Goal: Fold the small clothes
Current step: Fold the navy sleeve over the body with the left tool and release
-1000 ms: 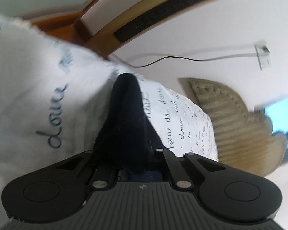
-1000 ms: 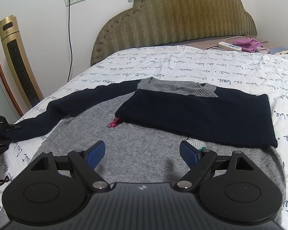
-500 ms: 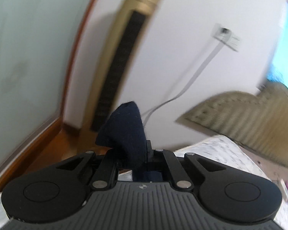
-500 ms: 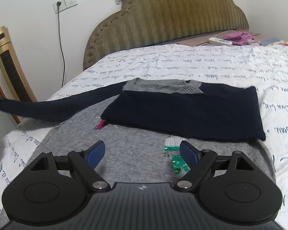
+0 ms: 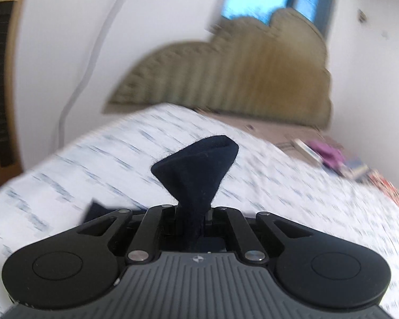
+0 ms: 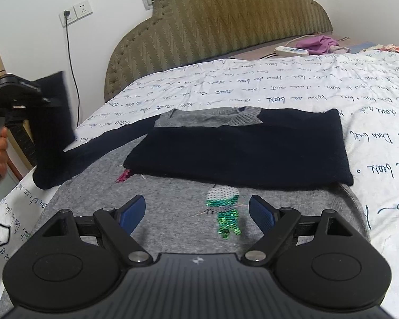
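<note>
A small grey sweater (image 6: 173, 210) with navy sleeves and a sequin figure (image 6: 224, 212) lies flat on the bed. Its right sleeve (image 6: 239, 148) is folded across the chest. My left gripper (image 5: 192, 212) is shut on the cuff of the left sleeve (image 5: 196, 167). In the right wrist view the left gripper (image 6: 21, 93) holds that sleeve (image 6: 53, 133) lifted above the bed's left edge. My right gripper (image 6: 196, 212) is open and empty, hovering over the sweater's lower body.
The bed has a white sheet with blue script (image 6: 372, 106) and an olive padded headboard (image 6: 226, 18). A power strip (image 6: 291, 51) and purple cloth (image 6: 319, 43) lie near the headboard. A gold tower fan (image 5: 2, 66) stands left, with a wall socket (image 6: 75, 13) and cord.
The left gripper has lifted the sleeve cuff off the bed and swung toward the sweater, its view turning from the wall to the bed. The right gripper has moved slightly forward and stayed open.
</note>
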`<control>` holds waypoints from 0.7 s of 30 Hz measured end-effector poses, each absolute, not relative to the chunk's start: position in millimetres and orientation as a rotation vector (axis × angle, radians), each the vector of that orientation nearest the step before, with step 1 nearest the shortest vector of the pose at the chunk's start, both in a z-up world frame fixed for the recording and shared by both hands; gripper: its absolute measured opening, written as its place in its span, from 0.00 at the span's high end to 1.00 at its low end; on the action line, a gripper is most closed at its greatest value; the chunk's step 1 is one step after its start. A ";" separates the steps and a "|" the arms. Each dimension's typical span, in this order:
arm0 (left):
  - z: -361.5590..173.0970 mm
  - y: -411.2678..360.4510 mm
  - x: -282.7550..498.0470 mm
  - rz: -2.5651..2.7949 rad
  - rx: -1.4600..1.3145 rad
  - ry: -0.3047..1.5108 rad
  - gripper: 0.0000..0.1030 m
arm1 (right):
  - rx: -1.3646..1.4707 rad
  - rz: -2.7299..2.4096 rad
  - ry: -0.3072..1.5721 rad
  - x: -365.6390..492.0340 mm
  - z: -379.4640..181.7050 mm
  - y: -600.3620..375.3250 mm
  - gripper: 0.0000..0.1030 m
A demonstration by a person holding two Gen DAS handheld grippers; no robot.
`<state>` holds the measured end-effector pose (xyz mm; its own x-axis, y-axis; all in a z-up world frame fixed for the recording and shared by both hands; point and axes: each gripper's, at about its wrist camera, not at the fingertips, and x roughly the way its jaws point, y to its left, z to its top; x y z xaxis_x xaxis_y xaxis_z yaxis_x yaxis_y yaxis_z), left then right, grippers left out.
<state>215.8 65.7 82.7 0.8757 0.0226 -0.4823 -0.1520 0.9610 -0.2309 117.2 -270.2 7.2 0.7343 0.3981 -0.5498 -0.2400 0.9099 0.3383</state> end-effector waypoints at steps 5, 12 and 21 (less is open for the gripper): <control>54.3 16.3 218.4 -0.014 -0.197 0.556 0.93 | 0.279 0.346 0.660 119.2 4.9 -277.5 0.17; 1.2 -18.7 233.3 -0.081 -0.206 0.671 0.82 | 0.365 0.344 0.632 133.7 9.4 -299.4 0.17; -8.4 -33.8 222.1 -0.105 -0.152 0.674 0.36 | 0.671 0.456 0.674 197.6 -3.5 -327.8 0.17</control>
<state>222.1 -33.8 -8.4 0.7766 -0.1453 -0.6130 0.0471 0.9837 -0.1734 197.6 -327.8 -3.5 0.6985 0.5820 -0.4164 -0.1705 0.7004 0.6931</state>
